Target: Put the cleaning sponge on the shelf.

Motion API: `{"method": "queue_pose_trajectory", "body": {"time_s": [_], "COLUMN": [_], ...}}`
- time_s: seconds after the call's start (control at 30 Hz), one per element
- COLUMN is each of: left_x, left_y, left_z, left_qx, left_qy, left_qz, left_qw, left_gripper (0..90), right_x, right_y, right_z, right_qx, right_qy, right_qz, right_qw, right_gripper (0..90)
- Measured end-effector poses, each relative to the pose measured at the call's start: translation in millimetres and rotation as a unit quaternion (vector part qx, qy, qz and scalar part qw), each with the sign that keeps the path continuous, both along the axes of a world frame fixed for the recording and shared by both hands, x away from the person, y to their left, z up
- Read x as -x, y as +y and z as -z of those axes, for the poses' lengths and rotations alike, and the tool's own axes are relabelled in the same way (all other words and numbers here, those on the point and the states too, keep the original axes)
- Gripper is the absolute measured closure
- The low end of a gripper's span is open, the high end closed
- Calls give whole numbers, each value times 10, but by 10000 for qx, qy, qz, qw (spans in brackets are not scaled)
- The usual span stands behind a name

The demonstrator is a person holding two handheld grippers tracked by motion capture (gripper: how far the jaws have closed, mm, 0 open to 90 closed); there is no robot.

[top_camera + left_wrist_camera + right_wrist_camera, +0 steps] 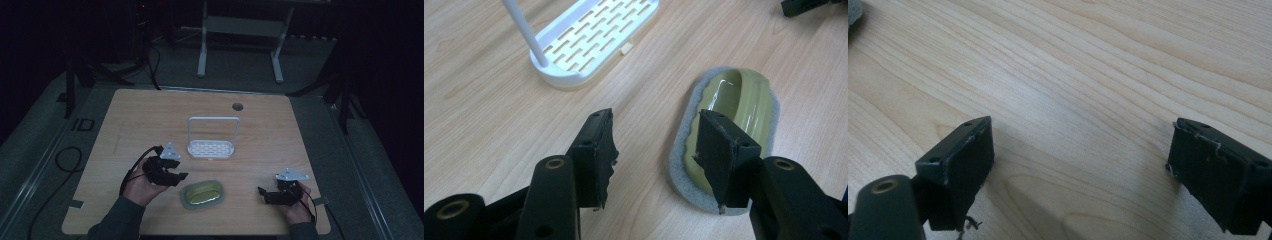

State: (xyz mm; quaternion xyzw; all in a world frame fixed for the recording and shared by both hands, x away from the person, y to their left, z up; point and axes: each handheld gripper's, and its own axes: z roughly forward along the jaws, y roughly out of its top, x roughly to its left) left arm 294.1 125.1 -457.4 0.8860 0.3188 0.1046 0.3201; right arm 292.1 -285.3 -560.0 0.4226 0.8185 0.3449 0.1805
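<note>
An olive-green oval dish edged with a grey pad lies near the table's front, between the two hands. In the left gripper view the dish lies just past the right-hand jaw, whose tip overlaps its near end. My left gripper is open and holds nothing. It hovers just left of the dish. My right gripper is open wide above bare wood at the front right, apart from the dish. A white slotted rack with a tall hoop handle stands behind the dish.
The wooden table has a round cable hole near its far edge. A corner of the grey pad shows at the top left of the right gripper view. Cables trail from both grippers. A white frame stands on the floor beyond.
</note>
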Motion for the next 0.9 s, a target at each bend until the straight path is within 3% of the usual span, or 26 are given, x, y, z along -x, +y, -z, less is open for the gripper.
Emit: {"method": "queue_pose_trajectory", "body": {"time_s": [0.37,0.6,0.9], "left_x": [-25,-8,-17], "left_y": [-88,-162,-309], "left_z": [-23,-63,-102], "left_qx": [-122,-166,-343], "left_qy": [146,132,249], "left_qz": [182,328,528], "left_qw": [9997,9992,9977], "left_gripper": [489,497,509], "right_x": [0,0,0], "right_y": [-1,0,-1], "right_z": [0,0,0], "right_qx": [2,1,4], "right_qy": [1,3,-1], "right_qz": [-4,-1,-4], "right_qw": [10000,10000,10000], "right_gripper": [109,108,109]}}
